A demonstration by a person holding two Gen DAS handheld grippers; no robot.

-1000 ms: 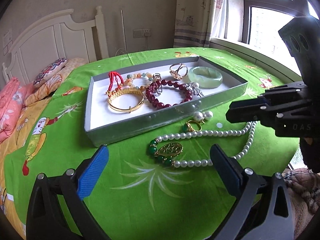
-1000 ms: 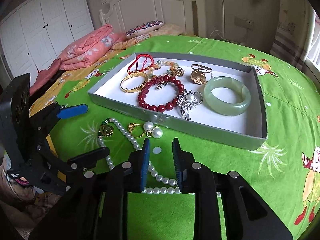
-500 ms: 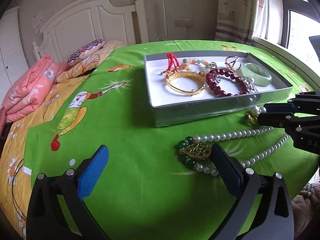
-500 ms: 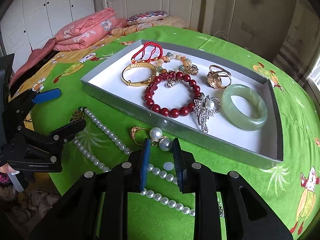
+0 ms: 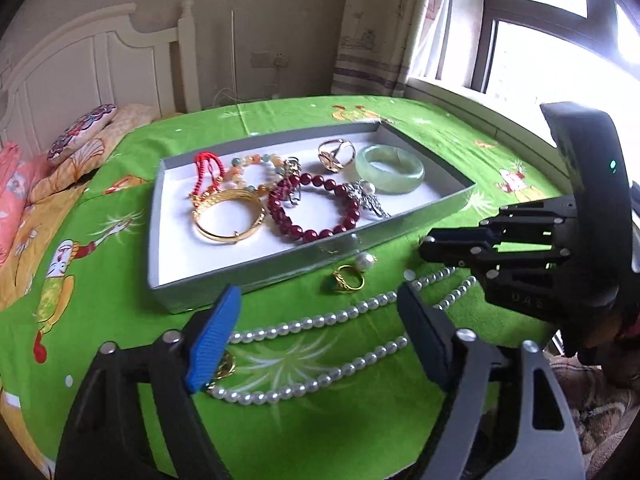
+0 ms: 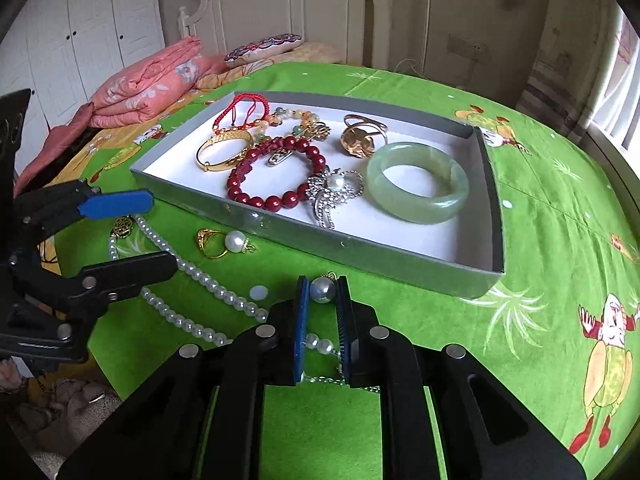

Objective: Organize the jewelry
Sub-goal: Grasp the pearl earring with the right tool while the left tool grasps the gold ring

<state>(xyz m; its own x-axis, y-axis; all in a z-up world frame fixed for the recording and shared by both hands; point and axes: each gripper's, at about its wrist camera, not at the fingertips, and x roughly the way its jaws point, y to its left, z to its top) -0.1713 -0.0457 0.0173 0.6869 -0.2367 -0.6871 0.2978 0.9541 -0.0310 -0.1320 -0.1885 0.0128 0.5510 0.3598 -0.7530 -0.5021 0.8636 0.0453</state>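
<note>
A pearl earring (image 6: 322, 289) is sitting pinched between the blue-padded fingers of the right gripper (image 6: 322, 300), just in front of the grey tray's near wall (image 6: 400, 258) and above the green tablecloth (image 6: 540, 240). A second pearl earring (image 6: 236, 241) is lying on the cloth beside a gold ring (image 6: 210, 240), and a pearl necklace (image 6: 200, 276) with a gold pendant (image 6: 122, 227) is trailing across the cloth beneath both tools. The left gripper (image 5: 320, 340) is hanging with its jaws spread wide over the necklace's two strands (image 5: 320, 352), gripping nothing. Inside the tray, a jade bangle (image 6: 418, 182), a dark red bead bracelet (image 6: 276, 174), a gold bangle (image 6: 224, 150), a silver pearl brooch (image 6: 332, 194), a gold flower ring (image 6: 360, 138), a red cord bracelet (image 6: 240, 110) and a pastel bead bracelet (image 6: 292, 118) are lying clustered together.
</note>
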